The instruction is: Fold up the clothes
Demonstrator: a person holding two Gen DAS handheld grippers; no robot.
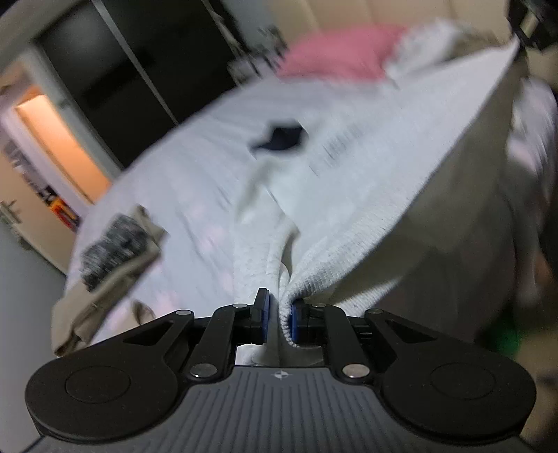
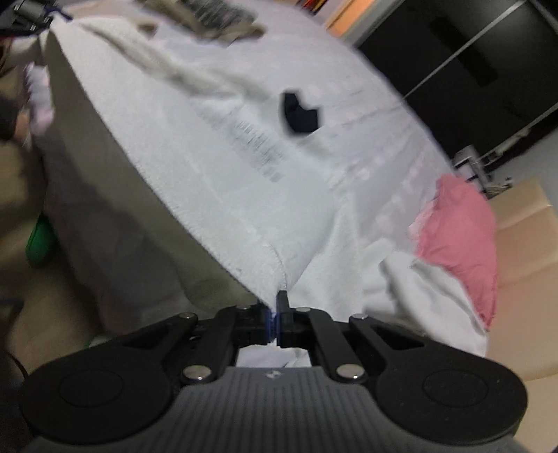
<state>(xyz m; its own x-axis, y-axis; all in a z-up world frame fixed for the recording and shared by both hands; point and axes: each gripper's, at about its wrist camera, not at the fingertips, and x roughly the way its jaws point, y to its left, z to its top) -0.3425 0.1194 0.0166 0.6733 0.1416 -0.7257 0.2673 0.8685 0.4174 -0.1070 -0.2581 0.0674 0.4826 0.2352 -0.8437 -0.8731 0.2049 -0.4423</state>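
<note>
Left wrist view: the left gripper (image 1: 279, 313) is seen with its black jaws clamped on the ribbed hem of a white knitted garment (image 1: 348, 181), the bunched cloth pinched between the blue pads. A thick, ribbed weave is shown by the hem, and the fabric is stretched taut from the pinch up to the far corner at the upper right, where the right gripper (image 1: 530, 24) is glimpsed as a dark blurred shape. A dark, rounded patch (image 1: 279, 137) and a band of blurred grey print are seen on the garment's face. The garment is held above a bed covered in a pale sheet (image 1: 181, 209). A pink cloth (image 1: 338, 55) lies at the bed's far end and a beige garment with a dark print (image 1: 111, 251) lies on the left side.

In the right wrist view, the right gripper (image 2: 276, 313) is closed tight on a stitched corner of the same white garment (image 2: 216, 167), with only a thin fold between the pads. The hem runs straight toward the upper left, where the left gripper (image 2: 28, 14) is seen. The pink cloth (image 2: 460, 244) is crumpled at the right.
</note>
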